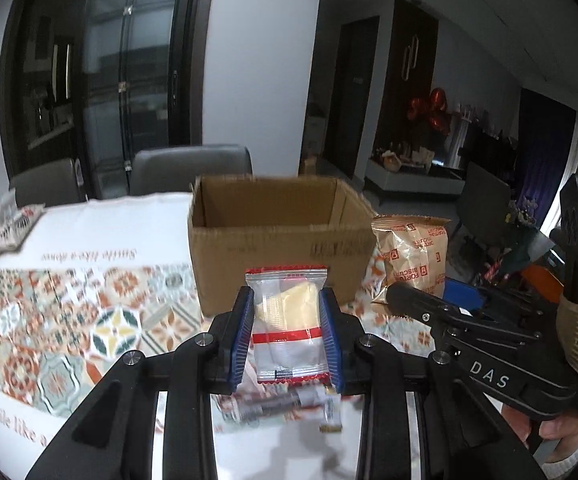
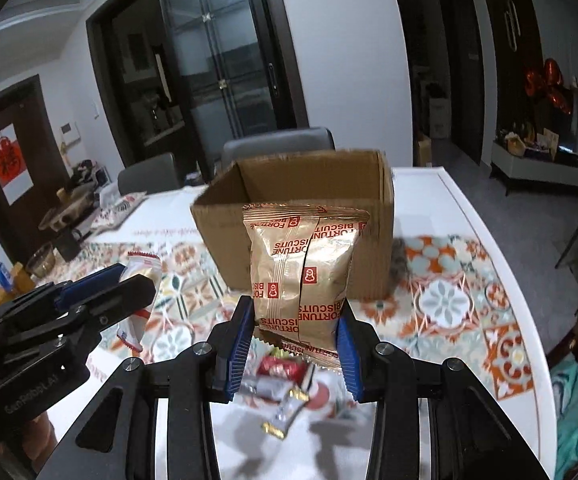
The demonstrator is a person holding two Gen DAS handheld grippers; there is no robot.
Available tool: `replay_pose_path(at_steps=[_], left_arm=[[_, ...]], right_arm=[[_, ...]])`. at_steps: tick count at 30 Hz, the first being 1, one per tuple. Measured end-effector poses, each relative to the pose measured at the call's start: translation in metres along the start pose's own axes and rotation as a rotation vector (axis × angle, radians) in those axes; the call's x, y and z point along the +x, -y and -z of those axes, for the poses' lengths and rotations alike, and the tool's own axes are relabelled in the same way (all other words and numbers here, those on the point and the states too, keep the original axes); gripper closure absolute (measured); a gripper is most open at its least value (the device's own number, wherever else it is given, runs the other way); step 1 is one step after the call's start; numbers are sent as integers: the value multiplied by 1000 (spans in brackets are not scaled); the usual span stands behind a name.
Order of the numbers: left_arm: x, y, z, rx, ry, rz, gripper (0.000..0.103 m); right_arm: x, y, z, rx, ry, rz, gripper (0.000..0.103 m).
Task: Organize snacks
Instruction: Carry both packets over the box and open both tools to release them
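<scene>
My left gripper is shut on a clear, red-trimmed pastry packet and holds it above the table, in front of an open cardboard box. My right gripper is shut on a gold Fortune Biscuits bag, upright and raised before the same box. The gold bag also shows in the left wrist view, right of the box. The left gripper and its packet show at the left of the right wrist view. Several small wrapped snacks lie on the table below the grippers.
The table has a patterned tile cloth with white borders. Grey chairs stand behind the table. Clutter and a packet sit at the far left end. The table's right edge drops to the floor.
</scene>
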State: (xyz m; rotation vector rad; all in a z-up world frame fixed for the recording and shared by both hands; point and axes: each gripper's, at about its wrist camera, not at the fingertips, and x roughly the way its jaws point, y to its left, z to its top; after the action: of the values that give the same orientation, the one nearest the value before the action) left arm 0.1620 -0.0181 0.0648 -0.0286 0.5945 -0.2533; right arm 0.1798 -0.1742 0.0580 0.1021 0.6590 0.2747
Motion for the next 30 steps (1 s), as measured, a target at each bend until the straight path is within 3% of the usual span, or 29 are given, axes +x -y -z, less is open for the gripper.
replay_pose_path(at_steps=[14, 30], left_arm=[[19, -14, -61, 44, 45, -31, 71], [92, -36, -105, 69, -28, -21, 71]], right_arm=[[13, -6, -69, -82, 28, 3, 63], [73, 5, -113, -109, -39, 21, 63]])
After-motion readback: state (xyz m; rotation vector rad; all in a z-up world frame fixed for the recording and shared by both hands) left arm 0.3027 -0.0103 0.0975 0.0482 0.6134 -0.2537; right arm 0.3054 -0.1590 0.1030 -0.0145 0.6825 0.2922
